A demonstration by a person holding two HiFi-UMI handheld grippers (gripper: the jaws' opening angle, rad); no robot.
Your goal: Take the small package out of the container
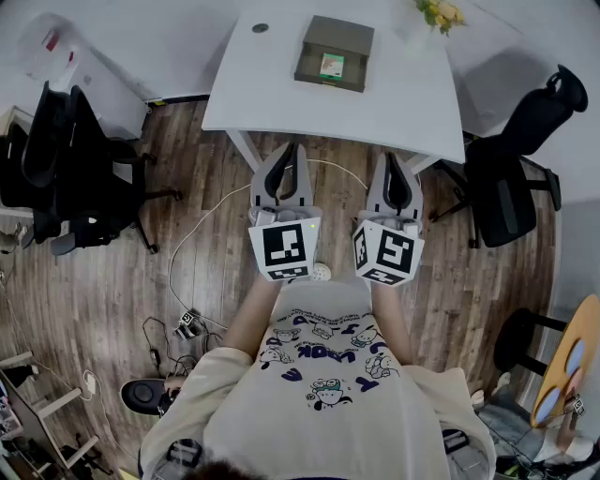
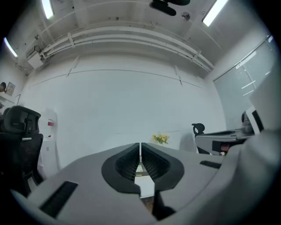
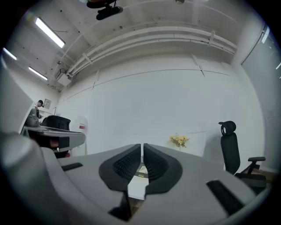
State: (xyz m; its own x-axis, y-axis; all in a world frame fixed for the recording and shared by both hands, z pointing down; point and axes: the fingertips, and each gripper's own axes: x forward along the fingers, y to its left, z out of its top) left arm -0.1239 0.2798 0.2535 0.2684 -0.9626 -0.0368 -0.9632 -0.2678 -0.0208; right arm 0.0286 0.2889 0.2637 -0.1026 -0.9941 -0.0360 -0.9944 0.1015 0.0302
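Note:
On the white table at the far side stands an open olive-grey container. A small green-and-white package lies inside it. My left gripper and right gripper are held level side by side over the wooden floor. Both stop short of the table's near edge and well short of the container. In the left gripper view the left gripper has its jaws together with nothing between them. The right gripper looks the same, its jaws closed on nothing. A sliver of the container shows past the right jaws.
Black office chairs stand at the left and the right of the table. Yellow flowers sit at the table's far right corner. Cables and a power strip lie on the floor to my left.

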